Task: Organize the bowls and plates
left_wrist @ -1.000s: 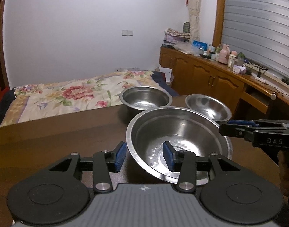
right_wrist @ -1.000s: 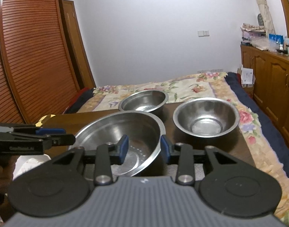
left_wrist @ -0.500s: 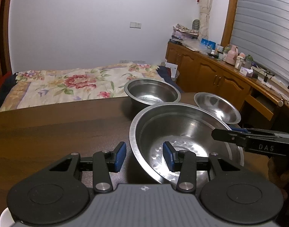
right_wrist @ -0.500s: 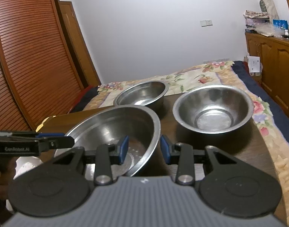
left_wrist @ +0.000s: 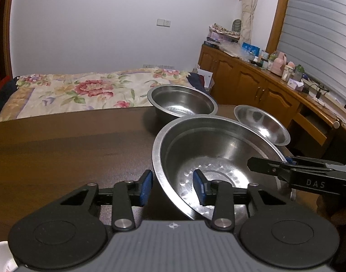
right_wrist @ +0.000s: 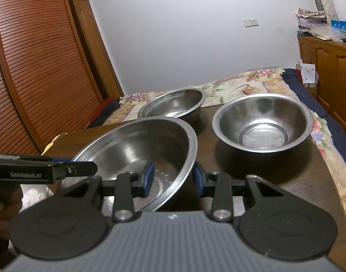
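Observation:
A large steel bowl [left_wrist: 218,149] [right_wrist: 132,145] sits tilted over the dark wooden table [left_wrist: 71,140], with a gripper at each side. My left gripper [left_wrist: 173,189] straddles its left rim. Its jaws are closing, and a gap still shows between the outer pad and the bowl wall. My right gripper [right_wrist: 173,180] is shut on the right rim, one pad inside and one outside. Each gripper shows in the other's view: right gripper [left_wrist: 250,164], left gripper [right_wrist: 91,168]. A medium bowl [left_wrist: 182,102] [right_wrist: 175,104] and a smaller bowl [left_wrist: 261,122] [right_wrist: 261,122] stand behind.
A bed with a floral cover [left_wrist: 82,90] lies beyond the table's far edge. Wooden cabinets [left_wrist: 252,86] with clutter on top run along the right wall. A louvred wardrobe door [right_wrist: 37,68] stands to the left. The table's right edge [right_wrist: 336,181] is close to the smaller bowl.
Both grippers and the large bowl have sunk a little and come closer to the two bowls behind. The left gripper's pads stand slightly nearer together.

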Available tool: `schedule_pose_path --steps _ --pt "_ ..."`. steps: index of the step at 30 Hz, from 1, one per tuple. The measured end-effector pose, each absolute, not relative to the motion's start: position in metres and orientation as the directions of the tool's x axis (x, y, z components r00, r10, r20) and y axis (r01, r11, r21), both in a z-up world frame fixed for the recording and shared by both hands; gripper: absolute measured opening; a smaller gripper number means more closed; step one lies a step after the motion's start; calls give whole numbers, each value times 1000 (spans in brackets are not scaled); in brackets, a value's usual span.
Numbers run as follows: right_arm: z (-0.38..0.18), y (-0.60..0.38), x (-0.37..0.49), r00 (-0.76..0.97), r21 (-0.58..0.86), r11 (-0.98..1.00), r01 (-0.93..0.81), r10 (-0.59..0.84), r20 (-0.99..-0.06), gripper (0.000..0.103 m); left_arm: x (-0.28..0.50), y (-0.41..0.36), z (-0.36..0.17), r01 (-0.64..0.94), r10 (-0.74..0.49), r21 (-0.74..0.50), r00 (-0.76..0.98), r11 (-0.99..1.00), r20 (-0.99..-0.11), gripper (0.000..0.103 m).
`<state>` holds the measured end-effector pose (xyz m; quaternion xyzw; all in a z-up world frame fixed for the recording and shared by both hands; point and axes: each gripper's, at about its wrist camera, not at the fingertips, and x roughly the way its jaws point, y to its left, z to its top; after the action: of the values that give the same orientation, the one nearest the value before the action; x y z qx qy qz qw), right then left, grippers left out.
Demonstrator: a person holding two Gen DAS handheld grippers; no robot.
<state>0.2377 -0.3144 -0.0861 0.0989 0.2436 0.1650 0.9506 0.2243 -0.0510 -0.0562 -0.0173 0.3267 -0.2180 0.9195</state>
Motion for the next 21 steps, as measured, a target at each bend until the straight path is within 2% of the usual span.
schedule_pose_path --steps 1,2,21 --pt "-86 -314 238 826 270 924 -269 366 -429 34 224 -51 -56 390 -413 -176 690 904 -595 28" --pt "-86 -315 239 824 273 923 -272 370 -429 28 224 -51 -56 392 -416 -178 687 903 -596 26" --pt "-68 -308 199 847 259 930 -259 348 -402 27 177 -39 -33 437 -443 -148 719 887 -535 25"
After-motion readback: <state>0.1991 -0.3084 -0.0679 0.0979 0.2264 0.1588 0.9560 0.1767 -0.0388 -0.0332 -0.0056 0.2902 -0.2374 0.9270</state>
